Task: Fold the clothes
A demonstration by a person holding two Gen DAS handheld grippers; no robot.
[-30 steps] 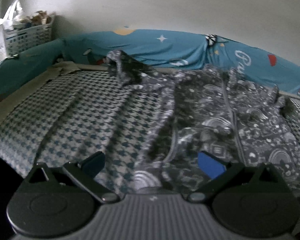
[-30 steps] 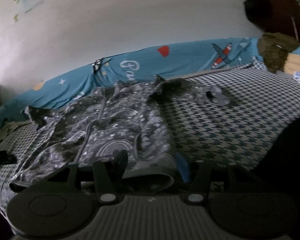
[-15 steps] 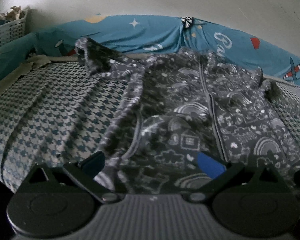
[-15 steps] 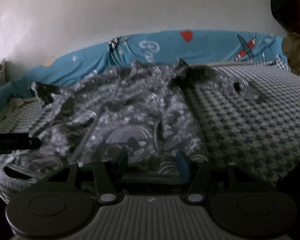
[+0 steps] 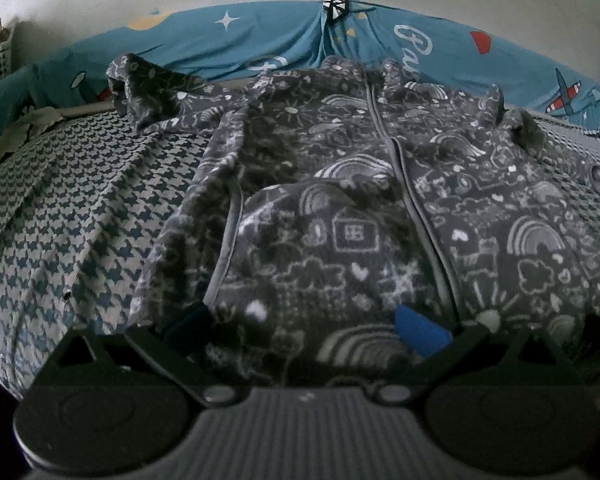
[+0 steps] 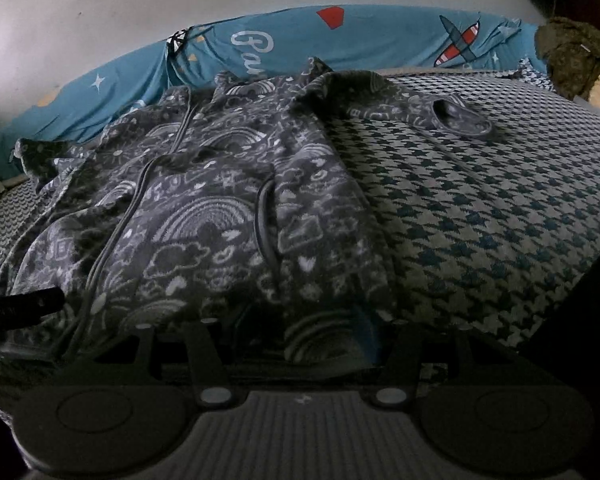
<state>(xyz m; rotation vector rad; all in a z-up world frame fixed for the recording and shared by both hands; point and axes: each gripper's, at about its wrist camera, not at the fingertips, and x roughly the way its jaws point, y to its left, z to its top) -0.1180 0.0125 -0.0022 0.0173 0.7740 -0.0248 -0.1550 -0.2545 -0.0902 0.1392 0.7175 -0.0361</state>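
We see the grey patterned jacket (image 5: pixel 340 216) lying spread, front up and zipped, on the houndstooth bed cover (image 5: pixel 80 216), with its collar toward the blue bumper (image 5: pixel 260 40). Our left tongs (image 5: pixel 300 324) stand apart over the hem. Our right tongs (image 6: pixel 296 332) sit partly spread at the hem's other corner; we cannot tell whether they grip the cloth.

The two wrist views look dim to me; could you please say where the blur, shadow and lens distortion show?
Left wrist view: dim, fisheye bends the blue bumper into an arc, and the jacket goes soft near the hand-held gripper. Right wrist view: darker, the jacket's near hem lies in deep shadow, and the corners are black.
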